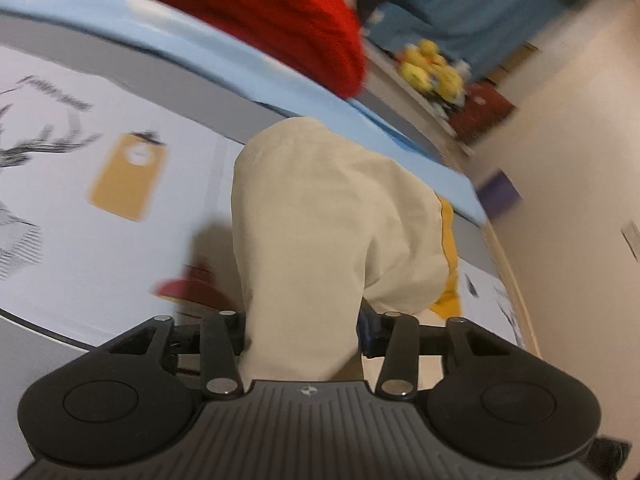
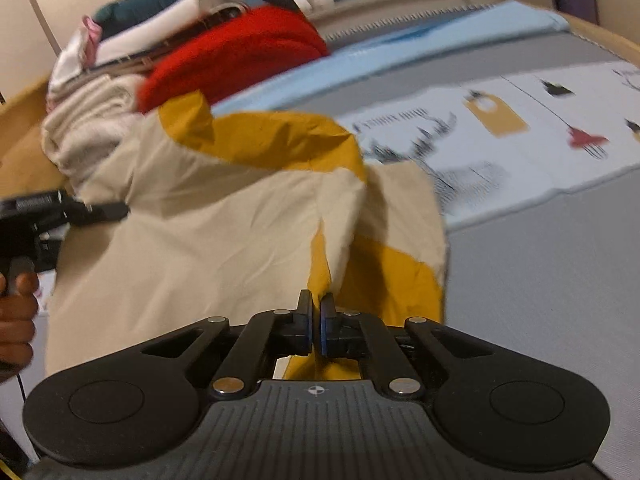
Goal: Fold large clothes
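A large cream garment with mustard-yellow panels (image 1: 320,208) hangs lifted above the bed. In the left wrist view a thick bunch of it fills the gap between the fingers of my left gripper (image 1: 302,332), which press on it from both sides. In the right wrist view the same garment (image 2: 200,232) spreads out in front, and my right gripper (image 2: 317,312) is pinched shut on a thin yellow-and-cream fold. At that view's left edge the left gripper (image 2: 116,210) reaches into the cloth, held by a person's hand (image 2: 16,312).
The bed has a grey mattress (image 2: 540,280), a white printed cover (image 2: 520,132) and a light blue sheet (image 1: 200,52). A red knit garment (image 2: 240,56) tops a pile of clothes (image 2: 92,120) at the far side. Yellow plush toys (image 1: 432,68) sit on a shelf by the wall.
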The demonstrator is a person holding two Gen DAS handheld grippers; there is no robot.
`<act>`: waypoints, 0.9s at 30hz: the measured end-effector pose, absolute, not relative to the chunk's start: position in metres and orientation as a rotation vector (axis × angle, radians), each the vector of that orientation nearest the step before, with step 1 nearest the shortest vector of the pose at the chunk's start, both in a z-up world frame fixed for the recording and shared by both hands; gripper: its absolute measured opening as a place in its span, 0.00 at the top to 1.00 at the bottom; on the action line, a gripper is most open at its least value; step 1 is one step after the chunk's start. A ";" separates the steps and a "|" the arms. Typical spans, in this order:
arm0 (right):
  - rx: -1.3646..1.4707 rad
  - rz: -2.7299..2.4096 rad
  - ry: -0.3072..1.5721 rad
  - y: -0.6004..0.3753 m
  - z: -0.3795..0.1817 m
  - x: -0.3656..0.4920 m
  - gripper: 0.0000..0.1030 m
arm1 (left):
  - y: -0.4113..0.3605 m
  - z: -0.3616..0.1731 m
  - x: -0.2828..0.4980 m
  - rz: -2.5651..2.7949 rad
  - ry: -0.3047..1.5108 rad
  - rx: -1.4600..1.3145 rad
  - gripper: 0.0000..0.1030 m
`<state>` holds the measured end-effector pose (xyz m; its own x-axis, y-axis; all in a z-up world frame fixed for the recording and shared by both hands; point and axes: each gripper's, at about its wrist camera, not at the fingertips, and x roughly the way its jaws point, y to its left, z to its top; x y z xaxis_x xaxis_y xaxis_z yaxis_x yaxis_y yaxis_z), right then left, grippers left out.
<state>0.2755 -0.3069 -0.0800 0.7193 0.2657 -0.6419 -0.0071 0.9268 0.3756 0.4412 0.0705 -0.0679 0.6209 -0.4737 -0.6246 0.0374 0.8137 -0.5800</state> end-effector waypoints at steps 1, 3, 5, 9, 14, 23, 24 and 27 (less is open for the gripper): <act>0.365 0.160 0.750 -0.301 -0.079 0.280 0.97 | 0.079 -0.072 0.446 -0.285 0.874 -0.570 0.41; 0.348 0.176 0.748 -0.289 -0.081 0.290 0.97 | 0.096 -0.083 0.453 -0.195 0.925 -0.552 0.28; 0.299 0.172 0.772 -0.276 -0.086 0.298 0.97 | 0.107 -0.087 0.454 -0.095 0.947 -0.464 0.26; 0.234 0.144 0.820 -0.264 -0.098 0.309 0.97 | 0.129 -0.072 0.436 -0.136 0.908 -0.428 0.25; 0.221 0.089 0.836 -0.262 -0.103 0.305 0.96 | 0.103 -0.063 0.386 -0.433 0.899 -0.234 0.25; 0.234 0.038 0.780 -0.271 -0.084 0.270 0.95 | 0.076 -0.061 0.320 -0.457 0.812 0.095 0.24; 0.245 0.065 0.751 -0.271 -0.078 0.264 0.94 | 0.072 -0.066 0.316 -0.469 0.849 0.122 0.23; 0.132 0.149 0.807 -0.255 -0.084 0.257 0.90 | 0.061 -0.092 0.304 -0.401 1.012 0.232 0.14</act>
